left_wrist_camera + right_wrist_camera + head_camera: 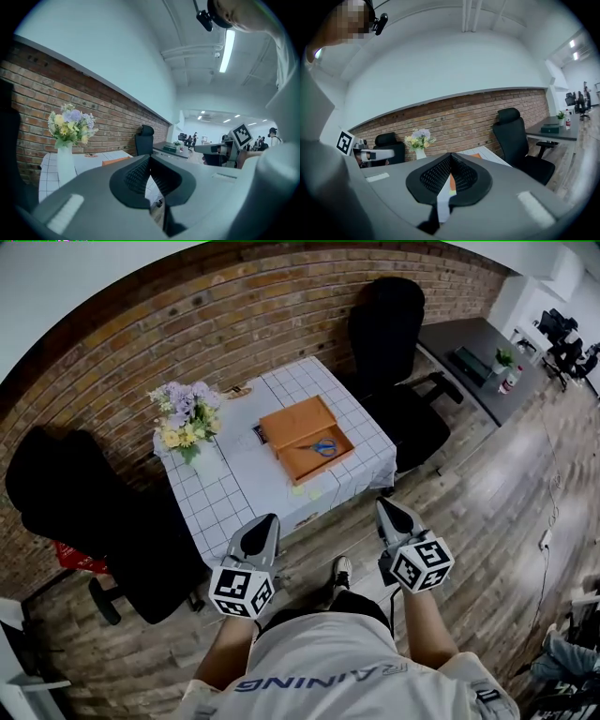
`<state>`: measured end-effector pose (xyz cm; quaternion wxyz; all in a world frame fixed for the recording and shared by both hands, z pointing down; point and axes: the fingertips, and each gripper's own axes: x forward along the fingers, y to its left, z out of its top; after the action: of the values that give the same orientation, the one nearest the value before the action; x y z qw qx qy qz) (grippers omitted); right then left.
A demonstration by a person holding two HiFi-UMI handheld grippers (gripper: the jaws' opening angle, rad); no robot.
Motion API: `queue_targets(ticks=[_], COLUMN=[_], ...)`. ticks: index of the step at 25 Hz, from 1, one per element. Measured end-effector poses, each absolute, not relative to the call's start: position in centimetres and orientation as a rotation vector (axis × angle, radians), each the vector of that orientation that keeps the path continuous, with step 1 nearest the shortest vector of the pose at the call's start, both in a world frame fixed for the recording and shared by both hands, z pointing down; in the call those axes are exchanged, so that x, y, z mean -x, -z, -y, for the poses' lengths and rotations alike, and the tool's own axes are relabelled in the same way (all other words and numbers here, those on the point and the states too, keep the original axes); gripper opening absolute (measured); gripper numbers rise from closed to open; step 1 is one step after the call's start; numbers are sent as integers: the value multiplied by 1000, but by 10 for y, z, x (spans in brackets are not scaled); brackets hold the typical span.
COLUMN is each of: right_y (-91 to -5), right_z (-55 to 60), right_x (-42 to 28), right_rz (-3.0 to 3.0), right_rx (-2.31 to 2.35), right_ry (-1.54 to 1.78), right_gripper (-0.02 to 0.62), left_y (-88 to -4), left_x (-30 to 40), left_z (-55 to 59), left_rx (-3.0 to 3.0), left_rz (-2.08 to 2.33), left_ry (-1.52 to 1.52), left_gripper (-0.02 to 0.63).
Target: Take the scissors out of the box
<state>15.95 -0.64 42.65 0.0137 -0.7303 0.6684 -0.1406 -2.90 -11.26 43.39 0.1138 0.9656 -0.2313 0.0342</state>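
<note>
Against the brick wall (pixel 187 324) stands a tiled surface (pixel 234 498) bearing the open box (pixel 296 420). The scissors (pixel 323 447) lie flat in its tray, well ahead of both jaws and between their lines. Both the left gripper (pixel 270 519) and the right gripper (pixel 384 505) have jaws pressed together, holding nothing. The scissors look light, stiff and thin, and likely slippery on the blades; the blue handle loops seem the surest hold.

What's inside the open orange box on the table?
Blue-handled scissors lie on the box floor; nothing else shows. The strip behind its near wall is hidden.
</note>
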Motion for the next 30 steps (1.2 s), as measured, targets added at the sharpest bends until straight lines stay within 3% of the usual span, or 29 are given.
queue_targets(ticks=[18,30], right_y=[-463,-488], right_z=[190,273], right_x=[-315,-256], right_rz=[-2448,-2577], right_rx=[1981,1907], right_ry=[579,705], right_gripper=[14,14], left_y=[-446,-472], left_x=[-99,-67], left_z=[243,311], left_rx=[-2680,-2617], left_rz=[1059,1056], left_ry=[-159,-214], left_gripper=[-2,-2])
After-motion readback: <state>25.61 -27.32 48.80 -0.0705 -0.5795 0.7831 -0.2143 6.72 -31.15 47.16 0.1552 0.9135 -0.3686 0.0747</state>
